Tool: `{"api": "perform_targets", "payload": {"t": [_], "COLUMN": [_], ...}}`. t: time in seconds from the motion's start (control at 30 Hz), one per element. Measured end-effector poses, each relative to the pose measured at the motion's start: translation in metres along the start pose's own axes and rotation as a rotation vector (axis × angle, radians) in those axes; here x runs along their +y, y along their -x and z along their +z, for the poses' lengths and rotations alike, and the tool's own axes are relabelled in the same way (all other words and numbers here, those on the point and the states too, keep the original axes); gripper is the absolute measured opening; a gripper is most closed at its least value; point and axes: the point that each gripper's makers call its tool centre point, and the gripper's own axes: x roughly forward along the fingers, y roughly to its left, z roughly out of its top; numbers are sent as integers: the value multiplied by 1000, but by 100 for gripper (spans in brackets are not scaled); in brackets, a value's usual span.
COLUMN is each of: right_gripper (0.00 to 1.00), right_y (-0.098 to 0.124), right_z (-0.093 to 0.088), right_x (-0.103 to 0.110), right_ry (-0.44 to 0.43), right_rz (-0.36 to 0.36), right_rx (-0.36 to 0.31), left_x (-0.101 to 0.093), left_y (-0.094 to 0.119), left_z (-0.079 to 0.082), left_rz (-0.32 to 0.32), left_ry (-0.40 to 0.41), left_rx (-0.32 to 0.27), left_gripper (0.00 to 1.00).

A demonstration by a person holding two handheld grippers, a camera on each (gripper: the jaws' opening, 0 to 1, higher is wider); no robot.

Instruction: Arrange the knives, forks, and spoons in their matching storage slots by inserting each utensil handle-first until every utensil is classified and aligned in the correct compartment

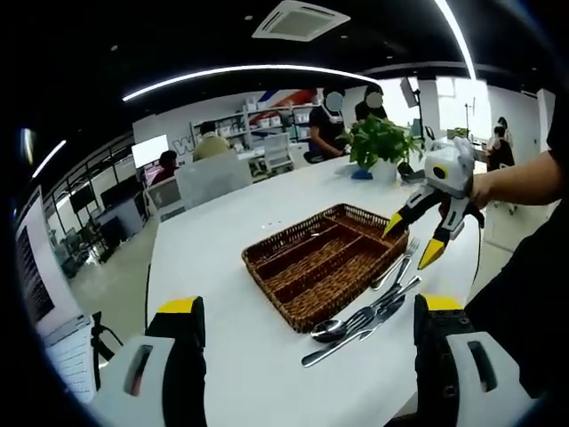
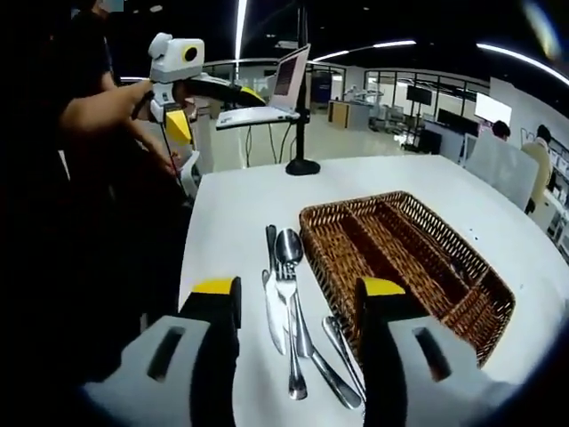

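A brown wicker cutlery basket [image 1: 267, 280] [image 2: 313, 240] with long compartments lies on the white table [image 1: 213, 240] [image 2: 231, 205]; its slots look empty. Beside it lies a loose bunch of metal cutlery [image 1: 364, 316]. In the right gripper view a spoon [image 2: 289, 249], a knife [image 2: 271, 298] and a fork are among them. My left gripper [image 1: 308, 307] [image 2: 213, 108] is open and held above the table, back from the basket. My right gripper [image 1: 413, 238] [image 2: 300, 286] is open too, hovering over the cutlery with nothing between its jaws.
A potted green plant [image 1: 382, 142] stands at the table's far end. A laptop on a black stand [image 2: 280, 89] sits at the other end. A person's arm [image 2: 107, 107] holds the left gripper. Several people and chairs are beyond the table.
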Motion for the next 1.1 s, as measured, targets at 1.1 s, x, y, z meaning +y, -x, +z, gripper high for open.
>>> {"api": "perform_targets", "payload": {"t": [1.1], "right_gripper": [12], "right_y": [-76], "right_z": [-71], "right_x": [21], "right_ry": [-8], "right_rz": [115], "right_rx": [144], "left_x": [-1], "left_y": [4], "left_z": [-6], "left_rz": [13], "left_ry": [23], "left_rx": [6], "left_gripper": [99]}}
